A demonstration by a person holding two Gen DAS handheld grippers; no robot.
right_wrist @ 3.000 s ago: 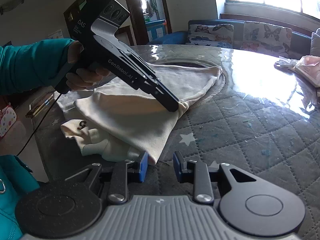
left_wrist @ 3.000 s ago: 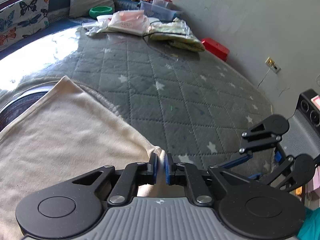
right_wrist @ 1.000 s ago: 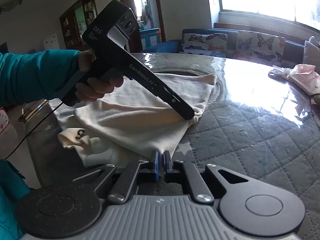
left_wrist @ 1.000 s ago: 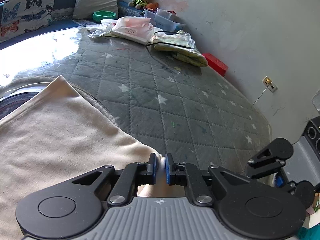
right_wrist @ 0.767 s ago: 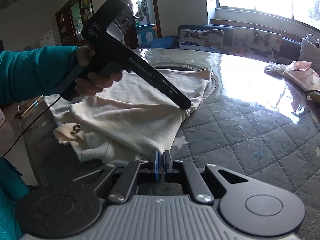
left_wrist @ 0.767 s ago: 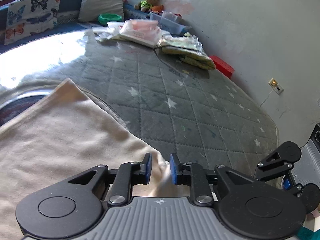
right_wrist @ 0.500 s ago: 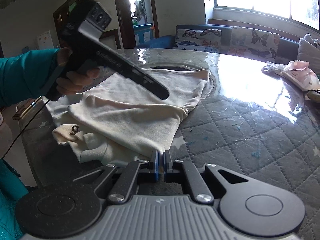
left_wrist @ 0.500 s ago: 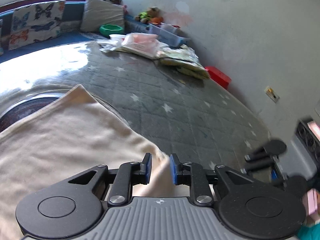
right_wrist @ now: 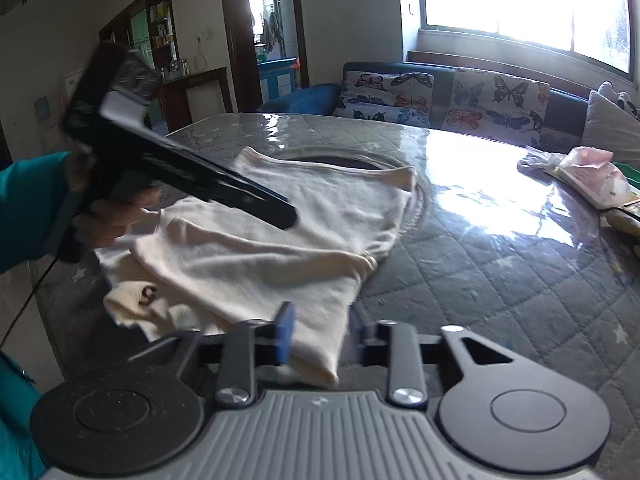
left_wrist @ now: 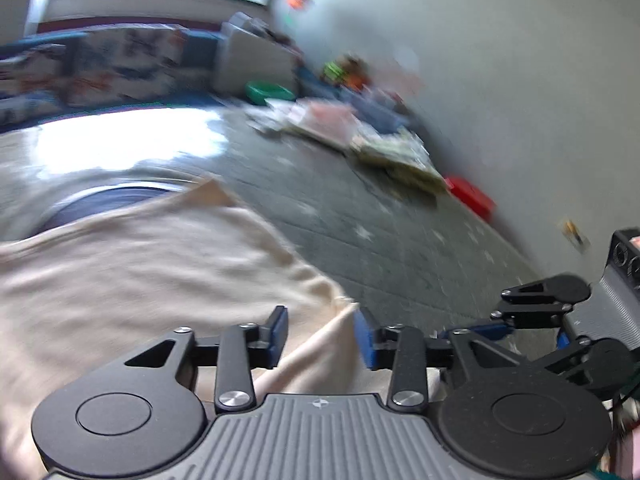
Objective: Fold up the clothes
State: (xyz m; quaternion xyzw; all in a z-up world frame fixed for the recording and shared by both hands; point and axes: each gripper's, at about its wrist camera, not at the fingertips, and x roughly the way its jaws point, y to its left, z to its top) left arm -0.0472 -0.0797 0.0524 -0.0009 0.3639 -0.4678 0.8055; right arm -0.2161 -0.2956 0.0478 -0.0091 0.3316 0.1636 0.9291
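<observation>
Right wrist view: one cream garment [right_wrist: 280, 240] lies folded over on the quilted bench [right_wrist: 500, 280], its near corner between the parted pads of the right tool [right_wrist: 320, 334]. Those jaws have just been opening; the pads stand clear of the cloth, so the corner is released, not gripped. Judgement: the fold has been laid down and both tools are letting go so the cloth rests flat under its own weight.

Left tool [right_wrist: 280, 216] hangs above the garment, carried by a hand [right_wrist: 108, 220] in a teal sleeve [right_wrist: 28, 208]. Left wrist view, blurred: left tool [left_wrist: 320, 334] also with jaws apart, having just been opening; a cloth edge shows in the gap, pads not pressing on it. Released.

Count: garments, one; tools, two, both unclenched; butterfly cushions [right_wrist: 440, 96] on the sofa behind, two clearly seen. A pile of bagged items [right_wrist: 584, 176] sits at the far bench edge, well apart from the garment; number cannot be told.

Step in hand, as judged: release after a fold; further folding likely remains.
</observation>
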